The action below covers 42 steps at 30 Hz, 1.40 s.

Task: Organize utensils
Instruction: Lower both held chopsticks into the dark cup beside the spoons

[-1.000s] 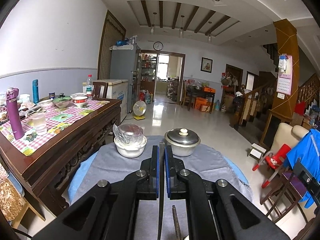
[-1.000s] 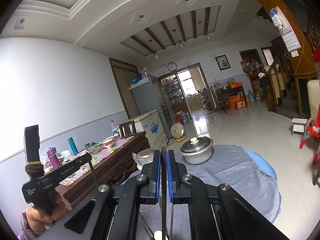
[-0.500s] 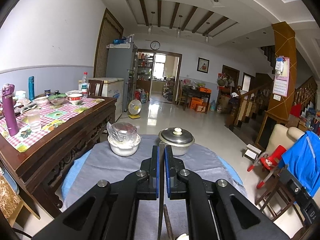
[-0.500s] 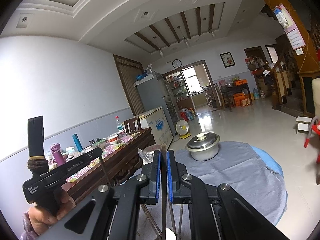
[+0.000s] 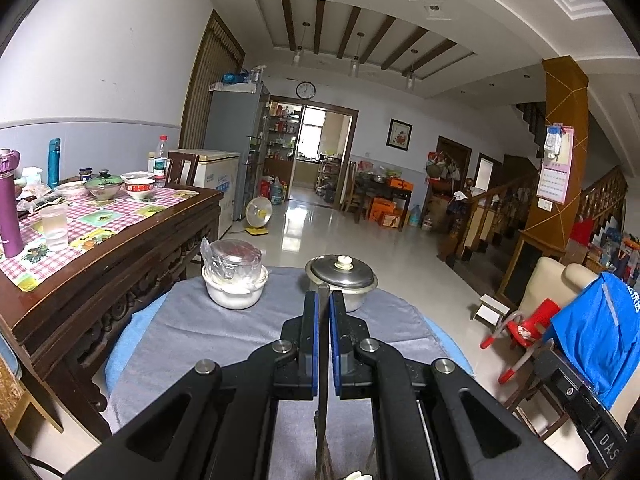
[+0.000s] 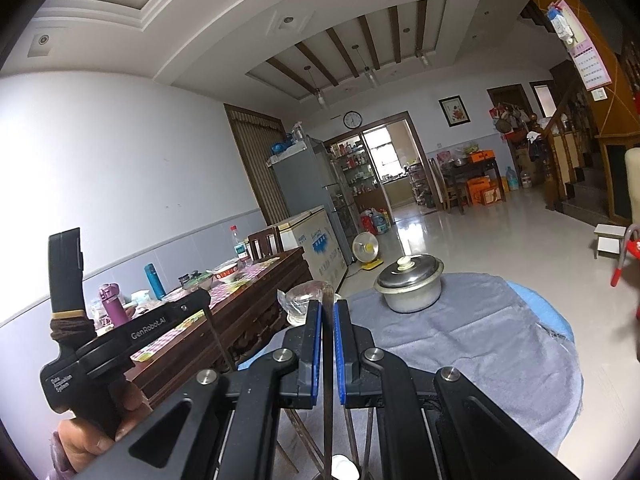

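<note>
Chopsticks are what I seem to hold: my left gripper (image 5: 324, 308) is squeezed tight on one thin dark stick (image 5: 322, 360), and my right gripper (image 6: 327, 320) on another stick (image 6: 328, 360), both pointing out over the gray cloth (image 5: 224, 332). I think they are light, stiff and slippery, so I would pinch near the middle.

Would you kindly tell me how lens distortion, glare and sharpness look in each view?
Left wrist view: fisheye bends the walls, dark vignette at the corners, window glare on the floor, pot sharp. Right wrist view: tilted and strongly curved, bright doorway, near hand soft.
</note>
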{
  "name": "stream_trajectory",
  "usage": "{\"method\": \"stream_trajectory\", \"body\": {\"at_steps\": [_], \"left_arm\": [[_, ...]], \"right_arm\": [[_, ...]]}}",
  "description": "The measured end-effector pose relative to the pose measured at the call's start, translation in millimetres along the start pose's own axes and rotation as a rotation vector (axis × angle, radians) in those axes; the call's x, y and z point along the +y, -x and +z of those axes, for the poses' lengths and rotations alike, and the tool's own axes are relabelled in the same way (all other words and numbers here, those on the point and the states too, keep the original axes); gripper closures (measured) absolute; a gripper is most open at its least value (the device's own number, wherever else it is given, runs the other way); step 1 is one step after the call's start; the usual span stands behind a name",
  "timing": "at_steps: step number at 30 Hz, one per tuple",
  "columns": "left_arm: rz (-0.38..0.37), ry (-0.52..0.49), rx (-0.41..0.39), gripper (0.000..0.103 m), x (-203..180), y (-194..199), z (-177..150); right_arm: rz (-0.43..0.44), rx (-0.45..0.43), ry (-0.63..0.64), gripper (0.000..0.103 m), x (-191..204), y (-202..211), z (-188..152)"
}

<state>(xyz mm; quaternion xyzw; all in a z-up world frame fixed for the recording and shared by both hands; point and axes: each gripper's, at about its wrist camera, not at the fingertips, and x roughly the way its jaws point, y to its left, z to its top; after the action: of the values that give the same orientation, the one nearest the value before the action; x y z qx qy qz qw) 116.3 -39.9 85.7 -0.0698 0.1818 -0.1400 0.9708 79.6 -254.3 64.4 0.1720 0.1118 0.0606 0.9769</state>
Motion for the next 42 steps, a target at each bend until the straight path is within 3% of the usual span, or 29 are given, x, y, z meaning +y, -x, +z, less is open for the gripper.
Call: {"method": "stream_trajectory", "body": {"at_steps": [20,35,42], "left_arm": [[-0.073,0.084,0.034,0.098,16.2,-19.7,-14.0],[-0.135,0.166,0.053,0.098,29.5,-29.6,-30.8],[-0.151,0.175,0.020,0.098,34.0,-15.3,-22.6]], "right_arm": [[-0.022,0.019,-0.035,0.096,-2.7,-15.4,-6.1],[-0.084,0.006,-0.080,0.096,-20.4,-15.1,-12.6],[-0.095,-0.028,-0.086,0.096,-20.6,-15.2,-6.6]]}}
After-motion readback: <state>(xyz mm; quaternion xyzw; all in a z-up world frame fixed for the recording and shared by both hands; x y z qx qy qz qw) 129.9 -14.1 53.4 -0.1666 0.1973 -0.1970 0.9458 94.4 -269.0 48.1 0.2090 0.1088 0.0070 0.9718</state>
